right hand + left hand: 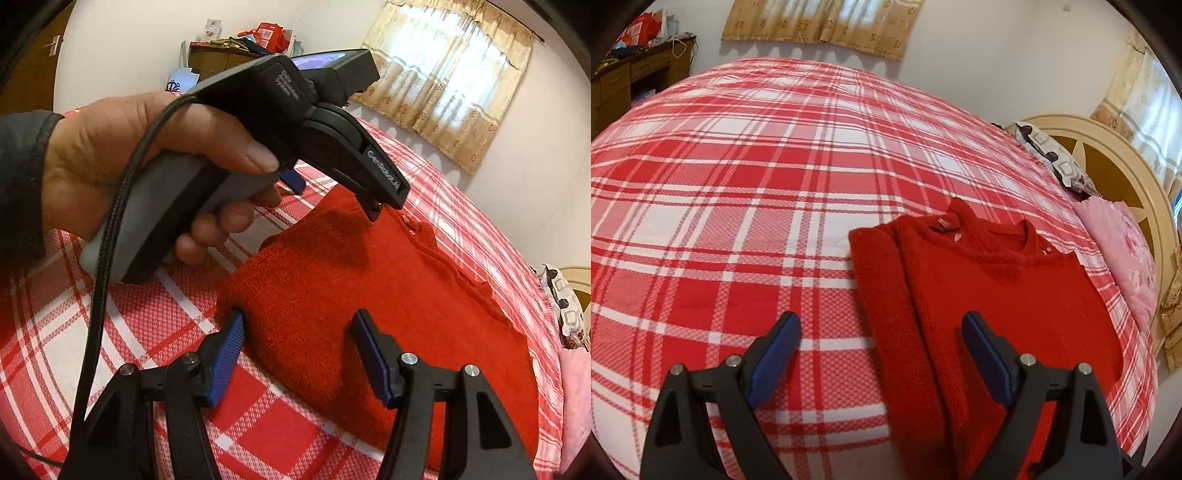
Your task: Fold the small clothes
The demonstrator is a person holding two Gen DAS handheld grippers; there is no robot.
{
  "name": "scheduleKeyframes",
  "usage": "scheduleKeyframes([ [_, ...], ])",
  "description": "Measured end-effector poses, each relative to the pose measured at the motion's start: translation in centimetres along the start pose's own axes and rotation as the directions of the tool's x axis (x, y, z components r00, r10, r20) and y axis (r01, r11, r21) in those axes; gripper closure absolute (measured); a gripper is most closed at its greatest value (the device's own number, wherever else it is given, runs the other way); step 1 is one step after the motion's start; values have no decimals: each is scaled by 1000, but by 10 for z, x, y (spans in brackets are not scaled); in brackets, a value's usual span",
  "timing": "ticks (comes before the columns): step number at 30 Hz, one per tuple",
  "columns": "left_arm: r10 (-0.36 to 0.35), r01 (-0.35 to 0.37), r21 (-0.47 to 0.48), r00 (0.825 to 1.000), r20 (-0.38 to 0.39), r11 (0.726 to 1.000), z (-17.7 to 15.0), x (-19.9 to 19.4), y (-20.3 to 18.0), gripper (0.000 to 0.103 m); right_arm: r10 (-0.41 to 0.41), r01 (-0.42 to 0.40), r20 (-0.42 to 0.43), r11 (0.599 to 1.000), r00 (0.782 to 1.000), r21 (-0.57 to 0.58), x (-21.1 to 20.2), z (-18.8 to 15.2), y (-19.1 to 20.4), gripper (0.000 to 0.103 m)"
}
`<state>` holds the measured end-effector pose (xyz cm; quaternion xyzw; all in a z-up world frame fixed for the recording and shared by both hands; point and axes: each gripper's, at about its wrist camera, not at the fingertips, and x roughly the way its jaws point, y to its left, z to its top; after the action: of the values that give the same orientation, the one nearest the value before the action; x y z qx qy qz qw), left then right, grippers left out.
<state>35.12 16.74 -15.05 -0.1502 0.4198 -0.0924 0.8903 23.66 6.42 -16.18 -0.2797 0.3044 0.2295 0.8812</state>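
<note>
Right gripper (297,325), jaws apart and empty, poised over the near edge of the red sweater (369,280). Left gripper (881,325), jaws wide and empty, above its folded left side on the plaid bedspread (738,184).

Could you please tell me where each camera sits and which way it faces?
Left wrist: on the left gripper, jaws open, looking down at the fuzzy red sweater on the red-and-white plaid bedspread.
Right wrist: on the right gripper, jaws open, facing the sweater; the left hand shows.
Shared: sweater, bedspread.
</note>
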Motion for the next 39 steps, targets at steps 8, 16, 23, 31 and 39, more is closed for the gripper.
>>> scheduleKeyframes([
  [8,-73,74,24,997,-24,997,6,13,-3,65,43,-43,8,999,999,-5,-2,4,0,89],
  [16,-147,146,-48,989,-24,988,11,7,2,90,80,-82,51,996,996,43,-22,-2,-18,95],
  [23,-179,176,-97,984,-23,980,18,-1,-4,90,83,-94,100,989,991,114,-38,-15,-41,96],
  [31,-217,218,-65,976,17,974,33,-27,-42,90,67,-92,145,981,987,172,-65,-31,-60,96],
  [39,-247,248,-34,969,28,968,44,-32,-82,90,34,-75,175,969,984,235,-88,-49,-86,96],
])
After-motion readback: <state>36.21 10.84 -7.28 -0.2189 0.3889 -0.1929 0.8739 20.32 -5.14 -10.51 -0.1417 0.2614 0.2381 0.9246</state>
